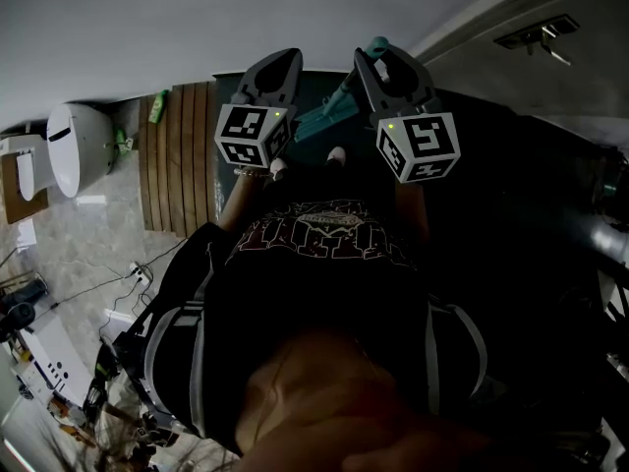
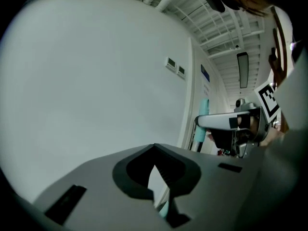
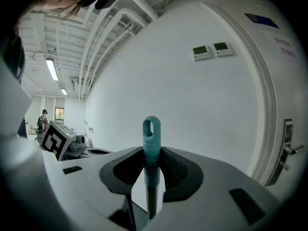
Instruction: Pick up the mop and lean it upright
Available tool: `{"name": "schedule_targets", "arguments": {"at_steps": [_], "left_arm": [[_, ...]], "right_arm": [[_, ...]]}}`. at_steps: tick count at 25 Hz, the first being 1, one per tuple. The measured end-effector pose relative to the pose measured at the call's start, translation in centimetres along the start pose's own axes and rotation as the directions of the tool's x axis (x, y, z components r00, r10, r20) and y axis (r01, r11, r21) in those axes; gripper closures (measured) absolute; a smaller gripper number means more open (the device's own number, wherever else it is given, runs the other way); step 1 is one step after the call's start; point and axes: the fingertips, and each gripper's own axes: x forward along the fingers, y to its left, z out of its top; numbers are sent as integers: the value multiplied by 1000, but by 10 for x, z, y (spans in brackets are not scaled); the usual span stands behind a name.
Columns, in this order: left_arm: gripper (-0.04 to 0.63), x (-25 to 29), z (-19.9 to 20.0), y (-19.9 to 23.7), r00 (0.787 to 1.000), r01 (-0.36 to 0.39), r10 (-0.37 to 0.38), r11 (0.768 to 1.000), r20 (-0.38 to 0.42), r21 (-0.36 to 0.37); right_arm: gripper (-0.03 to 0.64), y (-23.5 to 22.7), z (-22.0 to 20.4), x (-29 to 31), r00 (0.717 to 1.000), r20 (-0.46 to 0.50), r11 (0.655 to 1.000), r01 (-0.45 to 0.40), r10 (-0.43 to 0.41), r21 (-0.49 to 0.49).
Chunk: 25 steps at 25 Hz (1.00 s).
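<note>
Right gripper (image 3: 151, 152) jaws clamped on teal plastic mop handle (image 3: 151, 137), long axis upright. Left gripper (image 2: 154, 150) jaws together, empty. White wall (image 3: 192, 109) ahead.

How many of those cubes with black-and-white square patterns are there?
2. One cube rides on the left gripper, the other on the right gripper, which grips the teal mop handle. Each gripper's own camera also catches the other's cube; none seems hidden.

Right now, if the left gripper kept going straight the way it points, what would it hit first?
Most likely the plain white wall: the left gripper faces it, with nothing visible between. How far off the wall stands is hard to judge.
</note>
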Motion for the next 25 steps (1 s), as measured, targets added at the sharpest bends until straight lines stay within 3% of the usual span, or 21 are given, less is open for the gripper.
{"name": "schedule_targets", "arguments": {"at_steps": [12, 25], "left_arm": [[549, 1, 6, 2, 1000, 13, -13, 1000, 3, 10], [549, -29, 9, 37, 997, -74, 74, 997, 19, -2]], "right_arm": [[500, -2, 2, 5, 1000, -10, 999, 21, -21, -25], [500, 25, 5, 28, 999, -5, 999, -44, 44, -20]]}}
